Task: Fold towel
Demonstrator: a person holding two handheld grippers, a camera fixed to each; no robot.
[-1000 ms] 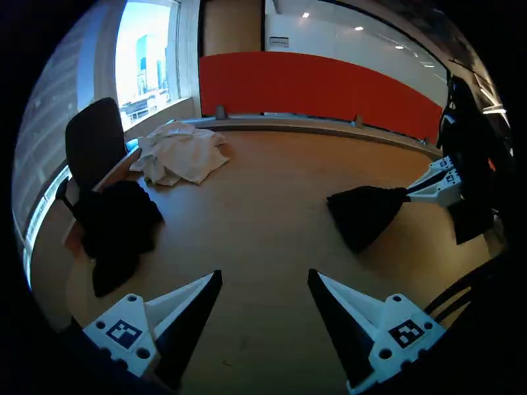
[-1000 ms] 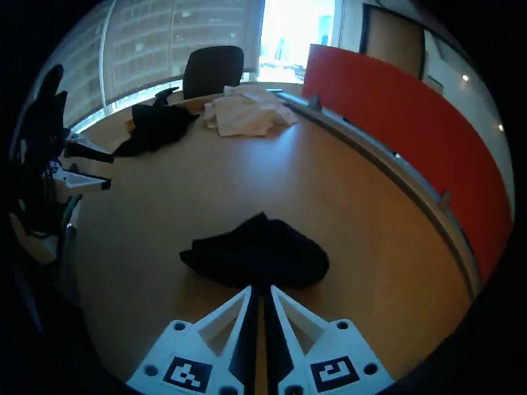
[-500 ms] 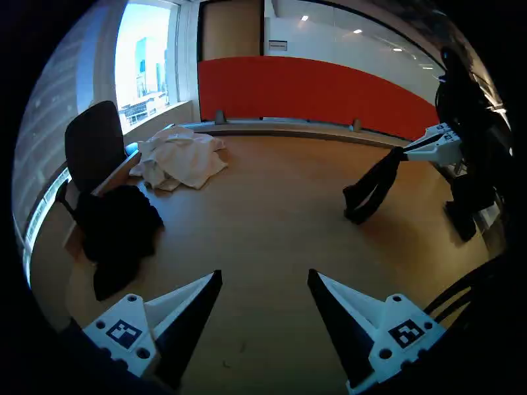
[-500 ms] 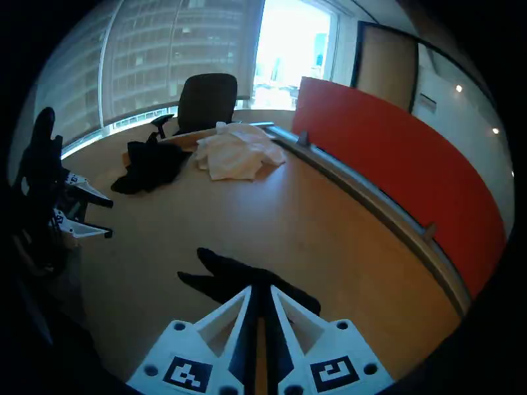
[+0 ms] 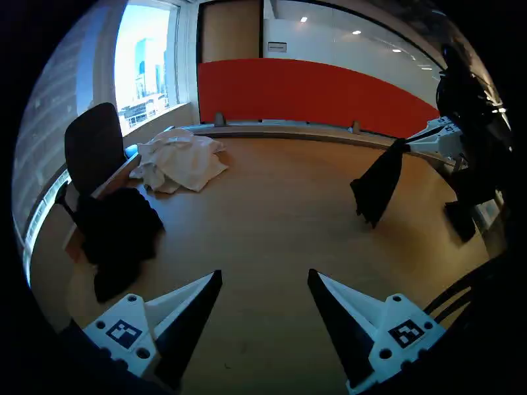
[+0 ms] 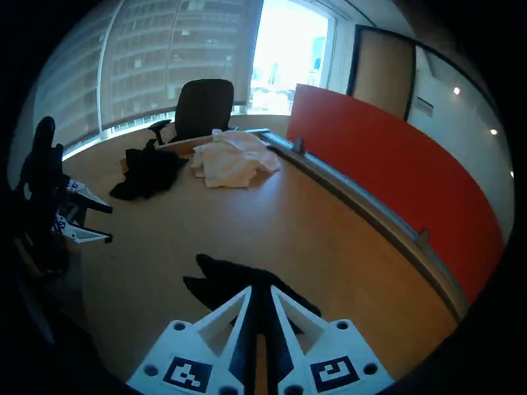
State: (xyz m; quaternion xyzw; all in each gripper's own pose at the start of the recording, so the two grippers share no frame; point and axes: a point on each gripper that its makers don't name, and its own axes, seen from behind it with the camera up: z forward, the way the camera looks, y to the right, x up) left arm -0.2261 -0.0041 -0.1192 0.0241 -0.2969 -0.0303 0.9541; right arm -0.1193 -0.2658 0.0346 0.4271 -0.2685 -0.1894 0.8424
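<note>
While in right tool [image 6: 261, 291], towel [image 5: 377, 187] mid-table [image 5: 277, 197]

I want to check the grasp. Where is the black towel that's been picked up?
In the left gripper view, the black towel hangs from the right tongs at the right, over the wooden table, well apart from the white cloth pile.
</note>
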